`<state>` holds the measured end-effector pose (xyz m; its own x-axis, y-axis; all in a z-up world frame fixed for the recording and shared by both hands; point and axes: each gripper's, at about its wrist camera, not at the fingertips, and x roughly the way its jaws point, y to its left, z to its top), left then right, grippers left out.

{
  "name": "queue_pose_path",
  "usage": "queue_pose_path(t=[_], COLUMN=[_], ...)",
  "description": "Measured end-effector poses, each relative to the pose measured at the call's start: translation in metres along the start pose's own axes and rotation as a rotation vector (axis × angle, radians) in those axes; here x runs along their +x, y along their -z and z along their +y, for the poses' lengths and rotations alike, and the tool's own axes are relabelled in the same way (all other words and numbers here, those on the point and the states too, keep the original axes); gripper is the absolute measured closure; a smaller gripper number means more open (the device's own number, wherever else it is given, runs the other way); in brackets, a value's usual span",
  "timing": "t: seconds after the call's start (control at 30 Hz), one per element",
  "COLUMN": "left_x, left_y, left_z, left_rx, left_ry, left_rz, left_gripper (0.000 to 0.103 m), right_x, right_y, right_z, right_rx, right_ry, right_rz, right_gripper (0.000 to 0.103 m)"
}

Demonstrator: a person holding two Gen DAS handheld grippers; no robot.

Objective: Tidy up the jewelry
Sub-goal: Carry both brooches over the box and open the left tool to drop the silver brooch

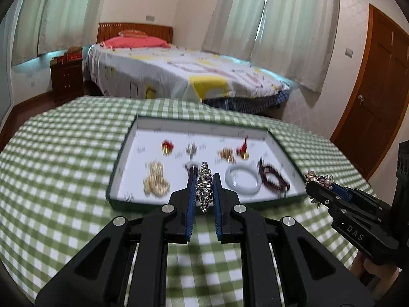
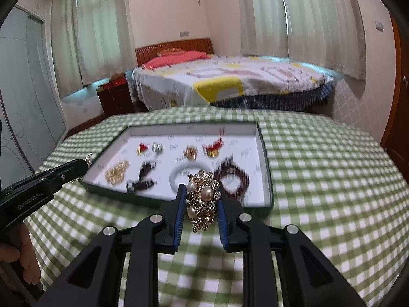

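Left tool (image 1: 204, 186) pinches crystal brooch (image 1: 205, 190); right tool (image 2: 202, 199) pinches pearl brooch (image 2: 203, 200).

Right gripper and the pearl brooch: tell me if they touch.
Touching. The right wrist view shows the right gripper with both blue pads pressed against the pearl brooch.

The little things in the white tray (image 1: 278, 140) are all smeared and fuzzy, so the gold pile (image 1: 156, 181) and the small red bits (image 1: 167, 147) are hard to make out, and the sparkly piece (image 1: 204, 186) covers part of a dark thing (image 1: 191, 170) behind it.
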<state>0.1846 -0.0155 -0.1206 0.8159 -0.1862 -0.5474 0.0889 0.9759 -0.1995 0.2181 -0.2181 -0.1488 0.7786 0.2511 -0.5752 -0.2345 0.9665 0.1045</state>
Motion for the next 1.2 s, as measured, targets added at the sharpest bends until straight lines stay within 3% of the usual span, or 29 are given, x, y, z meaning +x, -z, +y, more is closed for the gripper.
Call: queue_pose_path(t=[0.33, 0.67, 0.93, 1.2], left_x=[0.013, 0.064, 0.119, 0.151], left_y=[-0.051, -0.082, -0.078, -0.064], left_z=[0.012, 0.027, 0.049, 0.069], left_rx=[0.014, 0.011, -0.001, -0.027], left_ry=[-0.027, -0.066, -0.113, -0.136], left_rz=[-0.103, -0.116, -0.037, 0.085], left_gripper=[0.09, 0.09, 0.09, 0.09], right_x=[0.01, 0.051, 0.102, 0.139], right_y=[-0.058, -0.09, -0.085, -0.078], right_z=[0.001, -0.011, -0.031, -0.05], right_rx=[-0.031, -0.043, -0.009, 0.075], right_ry=[0.0, 0.008, 0.026, 0.044], right_rz=[-0.115, -0.158, -0.092, 0.045], right_gripper=[0.08, 0.08, 0.08, 0.08])
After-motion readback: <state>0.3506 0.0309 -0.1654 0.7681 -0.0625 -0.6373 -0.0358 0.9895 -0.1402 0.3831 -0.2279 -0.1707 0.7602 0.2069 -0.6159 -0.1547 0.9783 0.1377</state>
